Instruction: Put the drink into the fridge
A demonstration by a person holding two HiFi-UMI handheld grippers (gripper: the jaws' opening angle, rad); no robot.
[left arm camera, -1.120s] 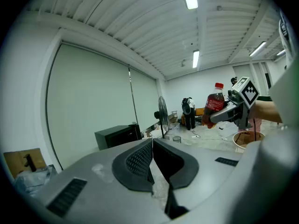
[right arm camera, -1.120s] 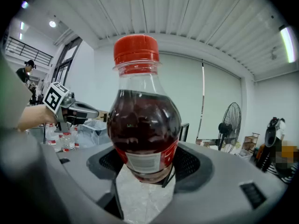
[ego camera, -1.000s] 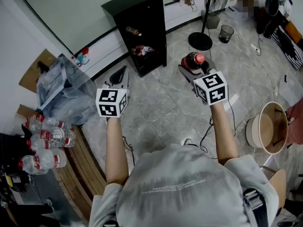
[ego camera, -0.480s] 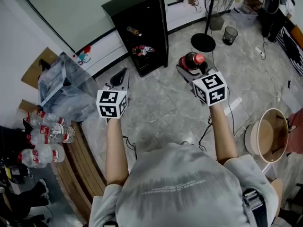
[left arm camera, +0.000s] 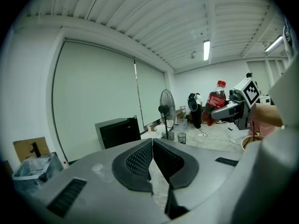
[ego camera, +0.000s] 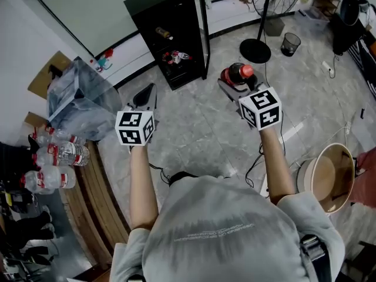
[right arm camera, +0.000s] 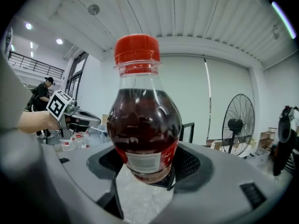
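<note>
Red-capped drink bottle [right arm camera: 144,125] clamped between right gripper [right arm camera: 145,171] jaws; left gripper [left arm camera: 152,144] jaws closed, empty.

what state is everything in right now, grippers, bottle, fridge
right gripper: shut on the drink bottle
left gripper: shut, nothing between its jaws
drink bottle: upright, red cap on, dark drink inside
fridge: door open
</note>
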